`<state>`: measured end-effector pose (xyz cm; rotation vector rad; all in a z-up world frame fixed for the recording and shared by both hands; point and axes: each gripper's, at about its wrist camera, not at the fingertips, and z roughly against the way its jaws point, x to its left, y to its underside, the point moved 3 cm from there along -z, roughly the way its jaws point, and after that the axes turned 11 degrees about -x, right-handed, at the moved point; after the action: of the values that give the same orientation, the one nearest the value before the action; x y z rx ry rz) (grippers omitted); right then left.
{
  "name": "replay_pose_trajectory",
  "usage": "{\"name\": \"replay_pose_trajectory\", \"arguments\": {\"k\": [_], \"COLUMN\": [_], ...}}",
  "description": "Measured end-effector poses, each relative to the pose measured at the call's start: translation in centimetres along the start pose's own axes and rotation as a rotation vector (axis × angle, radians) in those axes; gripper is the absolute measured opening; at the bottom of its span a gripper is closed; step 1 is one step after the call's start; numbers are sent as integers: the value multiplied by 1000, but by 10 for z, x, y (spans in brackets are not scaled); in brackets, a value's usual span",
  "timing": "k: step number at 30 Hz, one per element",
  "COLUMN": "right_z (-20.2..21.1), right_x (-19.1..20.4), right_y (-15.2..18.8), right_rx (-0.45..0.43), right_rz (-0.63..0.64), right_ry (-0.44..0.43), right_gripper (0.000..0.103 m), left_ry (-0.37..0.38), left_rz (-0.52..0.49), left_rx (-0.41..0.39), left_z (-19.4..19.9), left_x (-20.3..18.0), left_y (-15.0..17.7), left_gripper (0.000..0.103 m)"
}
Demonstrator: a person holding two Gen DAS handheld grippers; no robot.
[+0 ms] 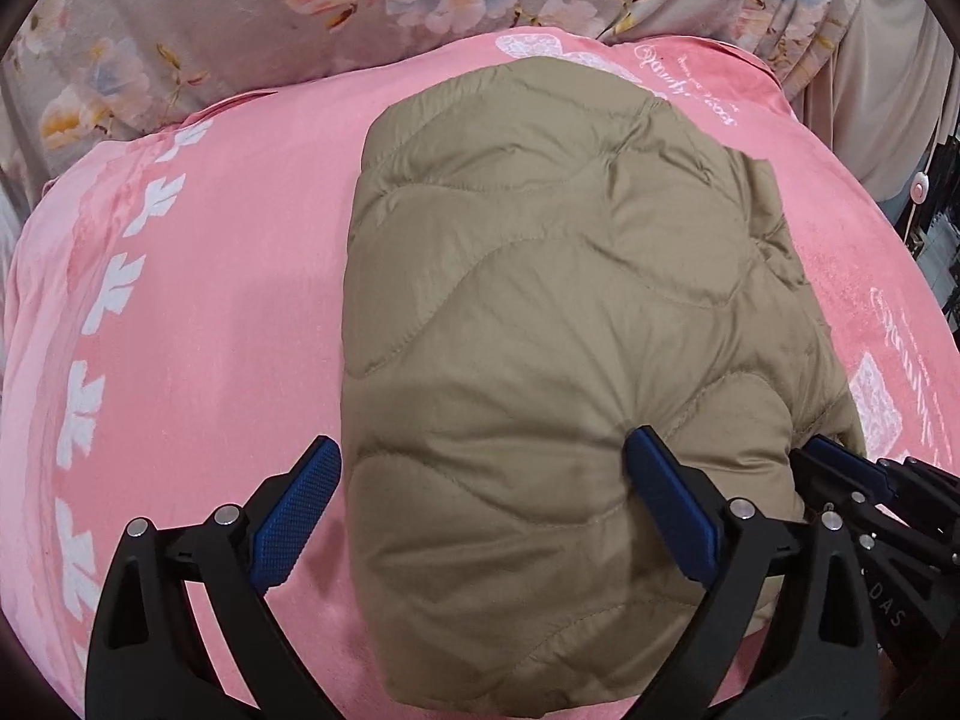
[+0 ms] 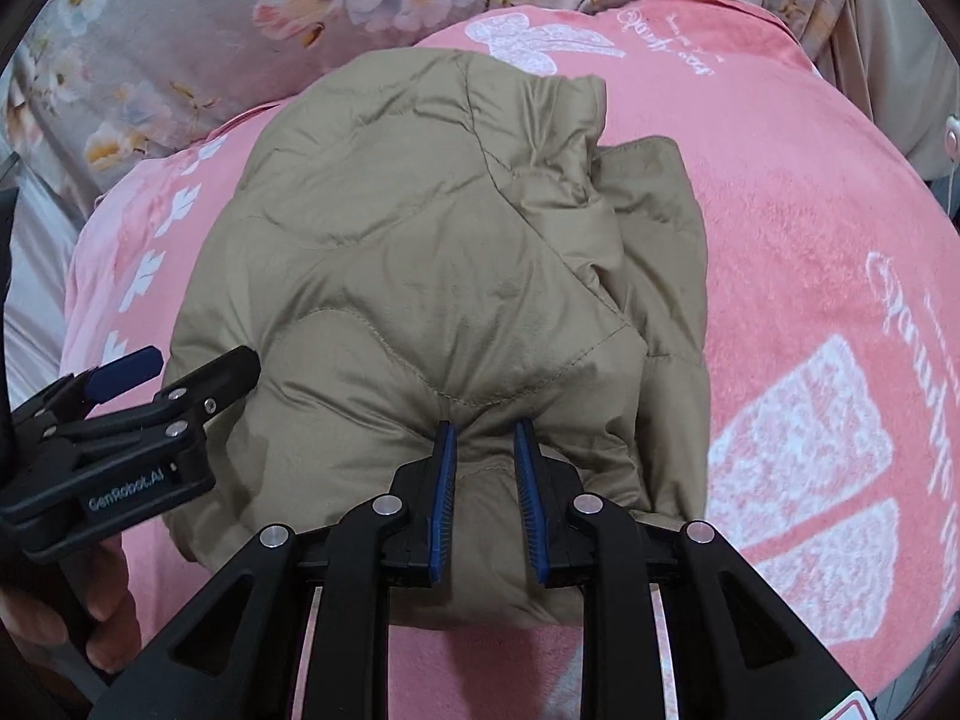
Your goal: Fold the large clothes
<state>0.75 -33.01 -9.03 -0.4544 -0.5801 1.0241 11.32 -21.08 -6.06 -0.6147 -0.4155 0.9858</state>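
Covering the bed under you, the pink blanket [image 1: 198,276] carries the khaki quilted jacket [image 1: 540,300], already folded into a compact bundle at its middle, so you look close to the last tidy-up. A loose flap [image 2: 660,228] sticks out on the bundle's right. Your left gripper [image 1: 483,462] is spread wide over the near edge, grasping nothing. Your right gripper [image 2: 483,429] pinches a fold of jacket at the near edge. Next, probably tuck that flap in.
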Motion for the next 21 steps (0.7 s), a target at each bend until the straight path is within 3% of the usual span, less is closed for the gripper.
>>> {"name": "replay_pose_trajectory", "arguments": {"k": [21], "right_z": [-27], "right_x": [3], "right_y": [12], "right_rx": [-36], "right_rz": [-12], "right_ry": [11], "right_gripper": [22], "left_ry": [-71], "left_rz": [-35], "left_rx": [-41], "left_z": [-20], "left_x": [-9], "left_y": [17], "left_gripper": [98]}}
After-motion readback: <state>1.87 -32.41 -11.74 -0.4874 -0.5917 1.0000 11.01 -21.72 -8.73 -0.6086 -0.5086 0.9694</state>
